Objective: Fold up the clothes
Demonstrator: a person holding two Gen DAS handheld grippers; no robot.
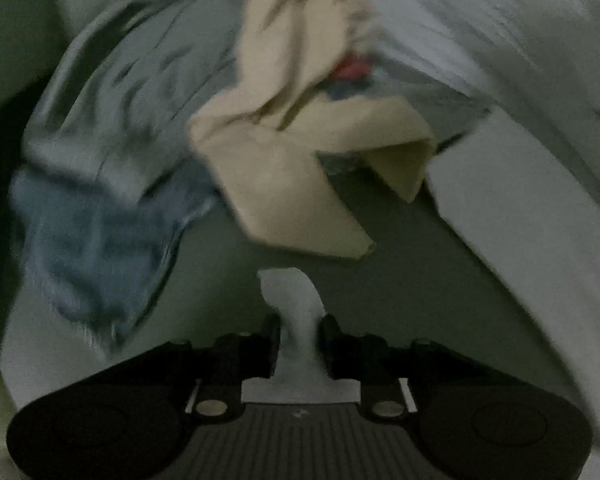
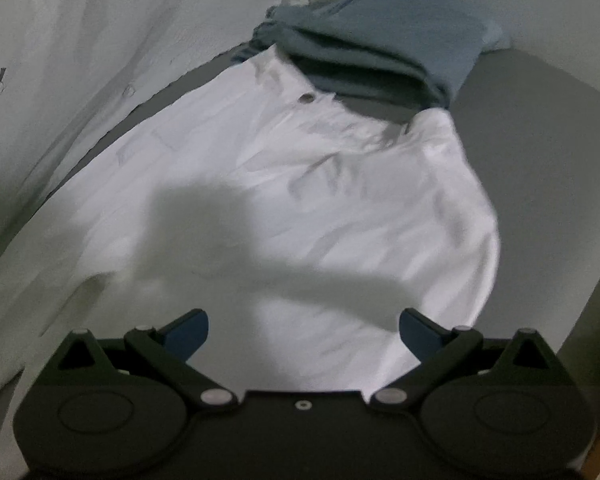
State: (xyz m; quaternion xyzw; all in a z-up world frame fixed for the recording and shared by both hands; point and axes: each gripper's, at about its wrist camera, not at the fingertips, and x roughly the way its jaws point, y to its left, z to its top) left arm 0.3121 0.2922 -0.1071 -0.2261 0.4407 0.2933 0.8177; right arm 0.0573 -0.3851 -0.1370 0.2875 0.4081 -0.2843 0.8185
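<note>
Surface [image 2: 532, 128]: we see a grey surface under all the clothes; its bare part lies at 3 o'clock in the right wrist view.
White garment [image 2: 284, 200]: it lies spread flat in the middle of the right wrist view, a round button near 12 o'clock. We judge it is laid out so that it can be folded next.
Blue folded cloth [image 2: 384, 52]: it rests at 12 o'clock behind the white garment and overlaps its far edge, probably put aside as a finished piece.
Grey-blue clothes [image 1: 100, 168]: in the left wrist view they lie crumpled at 9 to 10 o'clock, blurred, and seem not folded.
Beige garment [image 1: 284, 176]: it lies bunched from 12 o'clock down to the middle; something red shows beside it, too blurred for us to name.
Right claw [image 2: 304, 332]: its jaws stand wide apart just above the near hem of the white garment, with nothing between them; we think it is ready to take this edge.
Left claw [image 1: 299, 344]: its jaws are narrow and pinch a strip of white fabric [image 1: 296, 308], which rises between them, so the cloth can be lifted.
</note>
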